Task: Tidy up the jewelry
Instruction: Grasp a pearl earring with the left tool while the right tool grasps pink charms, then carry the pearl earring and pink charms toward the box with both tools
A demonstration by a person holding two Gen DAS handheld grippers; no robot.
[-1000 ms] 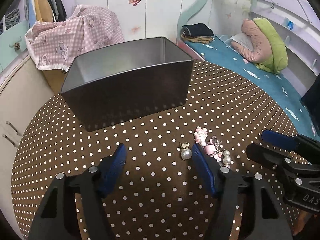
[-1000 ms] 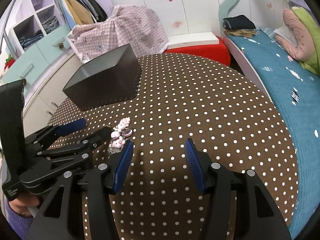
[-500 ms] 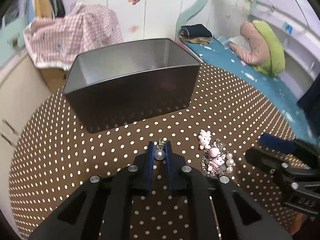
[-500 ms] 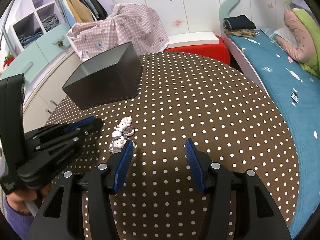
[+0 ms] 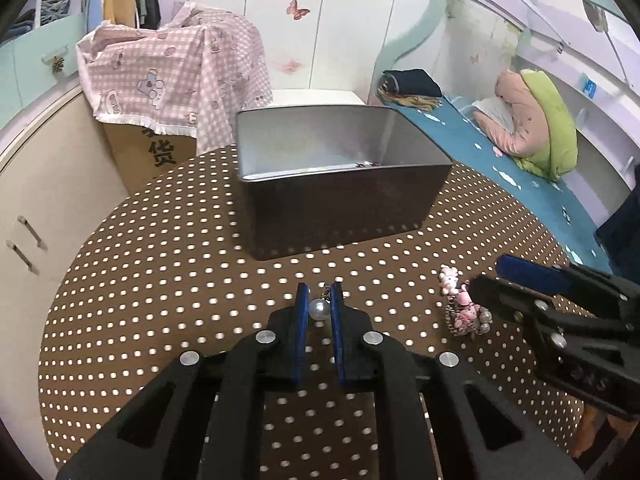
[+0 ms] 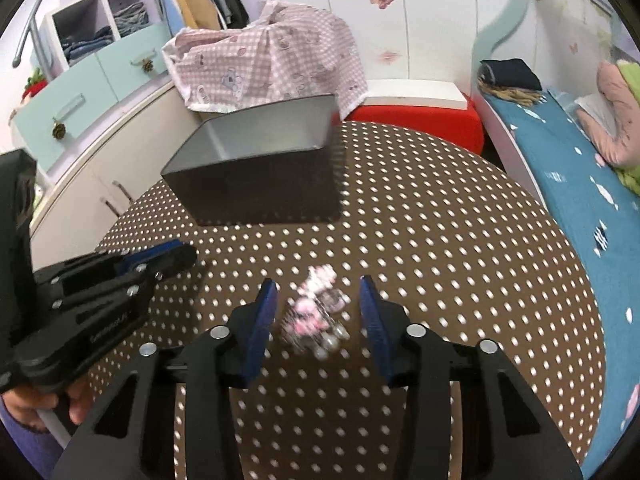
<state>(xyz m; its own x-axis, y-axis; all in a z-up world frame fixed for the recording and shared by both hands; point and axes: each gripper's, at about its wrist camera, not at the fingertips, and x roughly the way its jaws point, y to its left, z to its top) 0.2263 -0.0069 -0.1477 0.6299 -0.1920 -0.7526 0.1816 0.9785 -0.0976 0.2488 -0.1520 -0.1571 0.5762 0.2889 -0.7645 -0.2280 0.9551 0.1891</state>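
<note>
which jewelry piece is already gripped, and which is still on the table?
The pearl earring is clamped in the left gripper. The pink charm bracelet lies on the table between the right gripper pads, which have been closing, not yet pressing.

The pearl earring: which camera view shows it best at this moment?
The left wrist view. There the pearl earring is sharp and central, pinched between the blue pads of the left gripper, with its small metal top visible above. In the right wrist view I cannot see the pearl; the left gripper appears only from the side, its body hiding it.
</note>
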